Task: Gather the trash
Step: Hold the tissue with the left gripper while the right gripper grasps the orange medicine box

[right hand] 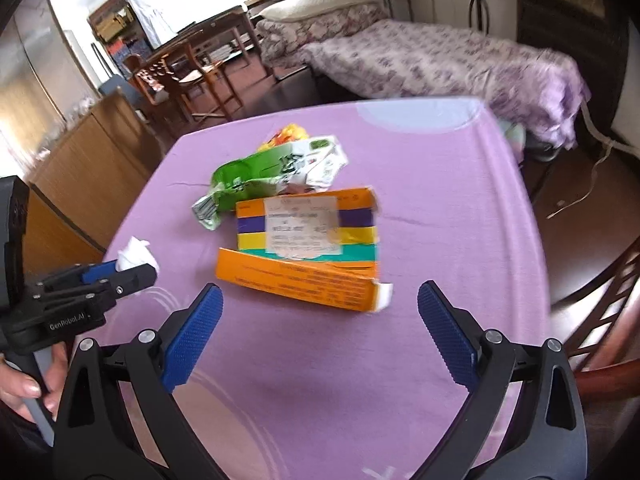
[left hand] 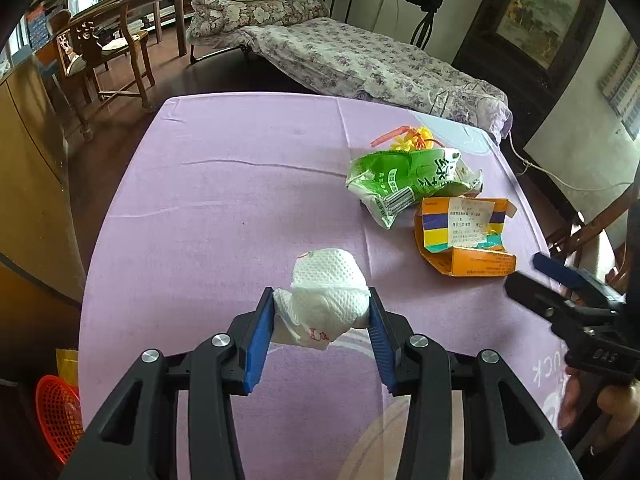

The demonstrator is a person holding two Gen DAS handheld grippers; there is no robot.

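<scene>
Left hand-held gripper [left hand: 322, 300] tilted down | clamps tissue wad [left hand: 328, 296]

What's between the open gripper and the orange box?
Nothing but bare purple tablecloth. In the right wrist view, the right gripper stands open just short of the orange box, with no trash between them.

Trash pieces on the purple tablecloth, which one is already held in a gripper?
The crumpled white paper tissue, pinched by the left gripper; the other pieces lie untouched.
</scene>
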